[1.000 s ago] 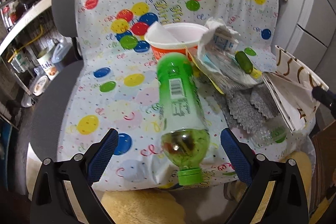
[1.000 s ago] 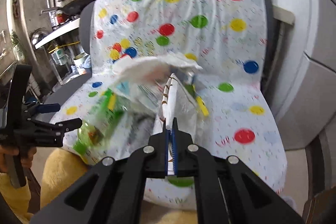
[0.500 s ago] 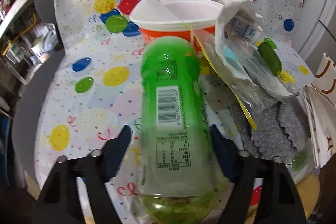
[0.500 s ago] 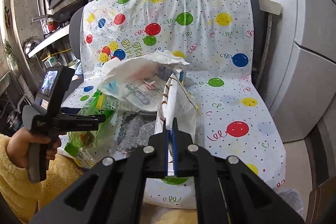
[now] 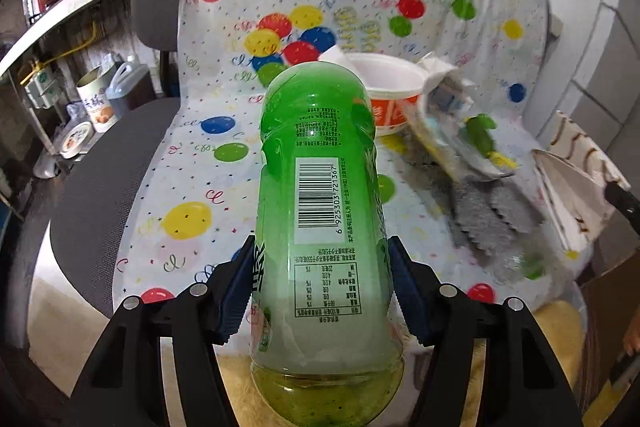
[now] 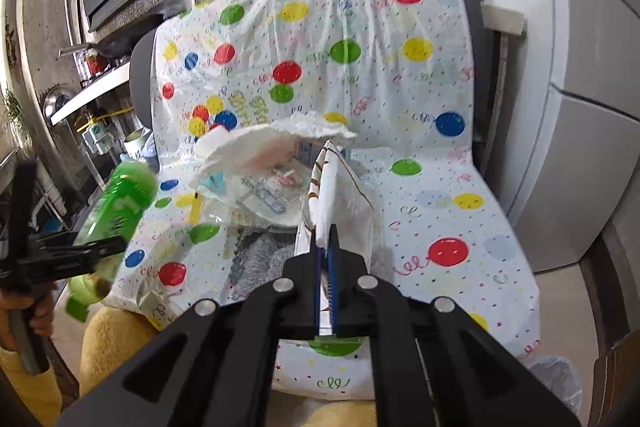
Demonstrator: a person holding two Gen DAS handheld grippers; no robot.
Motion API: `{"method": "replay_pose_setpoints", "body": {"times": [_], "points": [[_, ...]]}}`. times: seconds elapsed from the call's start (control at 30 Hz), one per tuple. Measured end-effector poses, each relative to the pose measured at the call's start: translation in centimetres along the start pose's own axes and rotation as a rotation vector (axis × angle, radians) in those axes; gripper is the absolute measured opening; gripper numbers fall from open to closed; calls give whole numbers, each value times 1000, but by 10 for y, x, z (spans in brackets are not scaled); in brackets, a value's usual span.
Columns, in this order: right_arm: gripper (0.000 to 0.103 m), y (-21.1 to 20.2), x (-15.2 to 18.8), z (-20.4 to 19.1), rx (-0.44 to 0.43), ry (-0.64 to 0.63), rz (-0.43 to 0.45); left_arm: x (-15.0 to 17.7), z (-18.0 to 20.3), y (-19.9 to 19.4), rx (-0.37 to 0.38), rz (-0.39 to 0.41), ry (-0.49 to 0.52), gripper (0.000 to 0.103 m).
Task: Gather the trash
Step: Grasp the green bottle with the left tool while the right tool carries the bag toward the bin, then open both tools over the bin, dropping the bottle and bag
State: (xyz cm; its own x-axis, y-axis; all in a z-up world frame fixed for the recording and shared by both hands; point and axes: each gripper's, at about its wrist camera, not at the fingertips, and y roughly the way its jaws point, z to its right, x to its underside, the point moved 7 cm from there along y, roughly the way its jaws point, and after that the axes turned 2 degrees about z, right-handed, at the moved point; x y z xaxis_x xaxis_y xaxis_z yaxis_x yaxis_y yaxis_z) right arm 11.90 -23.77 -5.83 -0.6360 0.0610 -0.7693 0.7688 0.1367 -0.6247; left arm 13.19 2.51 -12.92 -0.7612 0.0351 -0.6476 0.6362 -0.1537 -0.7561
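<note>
A green plastic bottle (image 5: 320, 211) sits clamped between the blue pads of the left gripper (image 5: 322, 291), its capped end toward the camera and its rounded base pointing at the seat, lifted clear of a chair (image 5: 100, 187) draped in a balloon-print plastic cover (image 5: 192, 187). A little greenish liquid pools in the neck end of the bottle. On the covered seat behind it lie an orange-and-white paper bowl (image 5: 390, 99), crumpled white wrappers (image 5: 448, 95) leaning against the bowl's right side, and a grey cloth (image 5: 484, 215) just in front of them. In the right wrist view, the right gripper (image 6: 326, 263) is pressed together on the upper edge of a white paper bag (image 6: 332, 195) with brown squiggles, which stands at the front of the seat to the right of the wrappers; the same view shows the bottle held out past the left edge of the seat. A small clear item with a green patch (image 5: 528, 263) near the seat's front edge is blurred, possibly another plastic bottle
</note>
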Motion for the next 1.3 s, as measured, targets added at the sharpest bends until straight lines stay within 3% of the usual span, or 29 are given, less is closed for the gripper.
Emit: {"method": "replay_pose_setpoints", "body": {"times": [0.2, 0.4, 0.57, 0.67, 0.8, 1.0, 1.3], "points": [[3, -42, 3, 24, 78, 26, 55, -3, 51, -30, 172, 50, 67, 64], [3, -94, 32, 84, 234, 92, 66, 3, 161, -22, 364, 29, 219, 64], [3, -147, 73, 146, 427, 159, 58, 24, 271, -12, 518, 21, 344, 64], [3, -174, 103, 176, 534, 187, 54, 46, 332, -4, 590, 19, 411, 64], [3, -189, 151, 217, 579, 303, -4, 87, 405, 4, 684, -38, 513, 64], [3, -186, 205, 266, 595, 448, -35, 130, 472, 19, 733, -88, 620, 64], [6, -155, 240, 312, 597, 515, -58, 162, 532, 43, 748, -164, 681, 66]]}}
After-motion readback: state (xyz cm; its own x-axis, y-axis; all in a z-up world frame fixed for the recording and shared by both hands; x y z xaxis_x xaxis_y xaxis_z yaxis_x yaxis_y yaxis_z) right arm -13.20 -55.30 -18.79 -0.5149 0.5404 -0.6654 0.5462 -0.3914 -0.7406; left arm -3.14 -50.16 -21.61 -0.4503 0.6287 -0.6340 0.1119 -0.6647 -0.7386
